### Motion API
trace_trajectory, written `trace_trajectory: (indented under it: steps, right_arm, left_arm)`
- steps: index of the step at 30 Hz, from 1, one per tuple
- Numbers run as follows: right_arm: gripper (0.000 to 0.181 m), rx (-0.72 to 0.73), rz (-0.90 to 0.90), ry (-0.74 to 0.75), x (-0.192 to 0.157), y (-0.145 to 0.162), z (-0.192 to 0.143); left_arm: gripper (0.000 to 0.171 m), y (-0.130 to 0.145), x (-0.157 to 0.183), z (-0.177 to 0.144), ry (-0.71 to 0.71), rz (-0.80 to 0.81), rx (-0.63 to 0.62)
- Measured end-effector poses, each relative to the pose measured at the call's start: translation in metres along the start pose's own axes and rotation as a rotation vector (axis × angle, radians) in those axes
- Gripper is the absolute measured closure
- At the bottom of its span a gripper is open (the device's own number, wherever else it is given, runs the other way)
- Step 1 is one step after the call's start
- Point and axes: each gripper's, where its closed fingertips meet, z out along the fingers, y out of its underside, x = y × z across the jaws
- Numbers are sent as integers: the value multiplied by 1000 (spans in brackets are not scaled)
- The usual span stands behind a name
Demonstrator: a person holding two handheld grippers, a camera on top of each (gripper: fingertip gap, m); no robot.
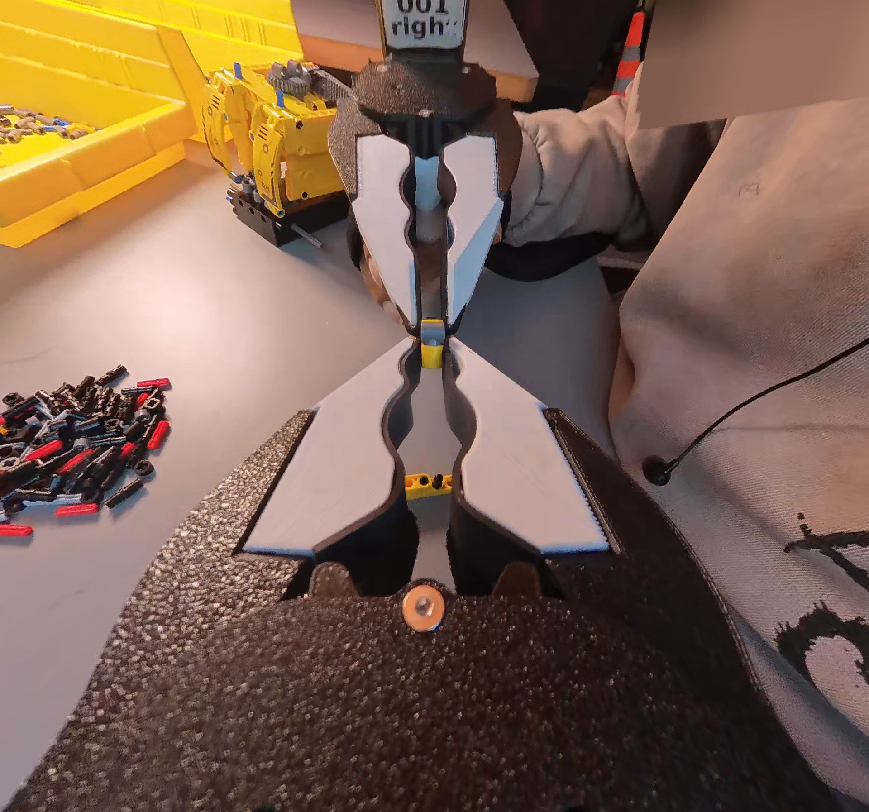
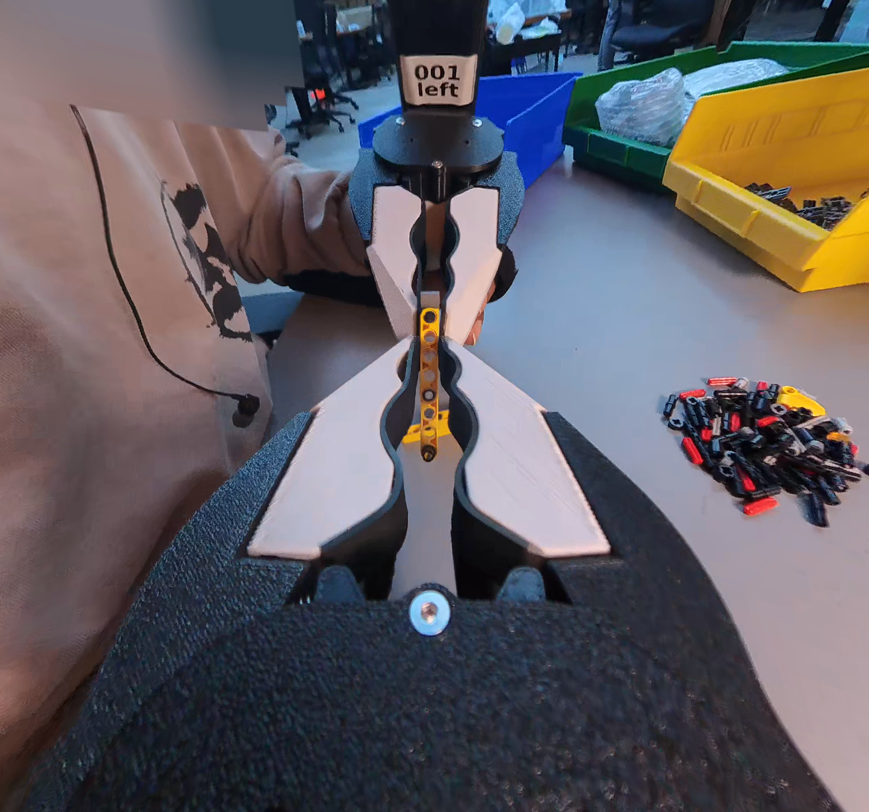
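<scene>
Two grippers meet tip to tip over the grey table (image 2: 611, 319): left gripper (image 1: 431, 351) pinches a yellow holed beam (image 2: 429, 366), right gripper (image 2: 429, 342) clamps its grey end piece (image 1: 431, 331). Loose pin pile (image 2: 762, 441) nearby.

claws: left claw (image 1: 430, 342) and right claw (image 2: 429, 342) alike, each with two pale grey wavy-edged fingers (image 1: 338, 469) set in a black pebbled housing (image 1: 423, 695)
screw: one silver screw (image 2: 429, 612) centred on each housing
marking: white label (image 2: 437, 80) on each black handle
clothing: beige sweatshirt (image 1: 752, 366) with black print, thin black cord (image 2: 122, 281)
</scene>
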Motion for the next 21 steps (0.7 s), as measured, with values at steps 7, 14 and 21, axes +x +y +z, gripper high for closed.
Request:
trace_trajectory:
  steps: [7,14,21]
  right_arm:
    - [175,-46,-62,44,2,3,-2]
    - [174,51,2,49,8,-10,-8]
    - [174,10,-40,48,3,-3,-1]
  left_arm:
    - [165,2,-2,6,-21,8,-4]
    - [165,-10,-7,-2,-36,-11,63]
    - [165,-5,-4,1,-20,5,18]
